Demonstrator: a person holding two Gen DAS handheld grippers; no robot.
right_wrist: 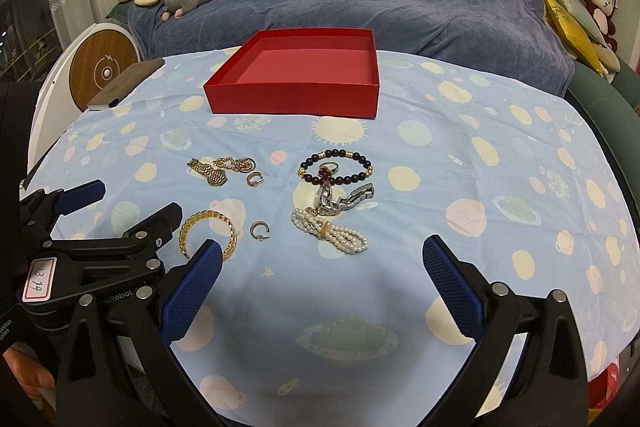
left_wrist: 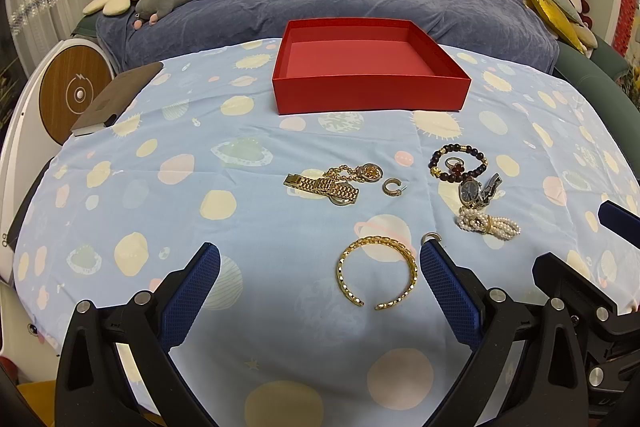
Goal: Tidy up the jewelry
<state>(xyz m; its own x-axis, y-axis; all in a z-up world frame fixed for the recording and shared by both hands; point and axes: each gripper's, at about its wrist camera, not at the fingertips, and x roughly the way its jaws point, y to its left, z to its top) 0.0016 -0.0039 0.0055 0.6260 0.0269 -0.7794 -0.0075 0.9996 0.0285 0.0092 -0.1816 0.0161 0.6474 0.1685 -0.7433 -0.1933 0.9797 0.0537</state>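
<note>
Left wrist view: gold bangle (left_wrist: pixel 377 271) lay flat on the bench's planet-print cloth (left_wrist: pixel 160 187), framed between the spread fingers of the left tool (left_wrist: pixel 320 267), apparently lined up for pickup. Beyond it: gold watch (left_wrist: pixel 322 185), two hoop earrings, bead bracelet (left_wrist: pixel 458 163), pearl bracelet (left_wrist: pixel 490 223). Red box (left_wrist: pixel 370 67) stood empty behind, likely their destination. Right tool (right_wrist: pixel 322 267), also spread, held nothing.

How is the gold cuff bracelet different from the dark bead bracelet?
The gold cuff bracelet is an open ring with a gap, while the dark bead bracelet is a closed loop of round beads. The gold cuff bracelet lies empty inside; the dark bead bracelet has a ring with a red flower lying within it. Both lie flat on the blue tablecloth, outside the red box.
</note>
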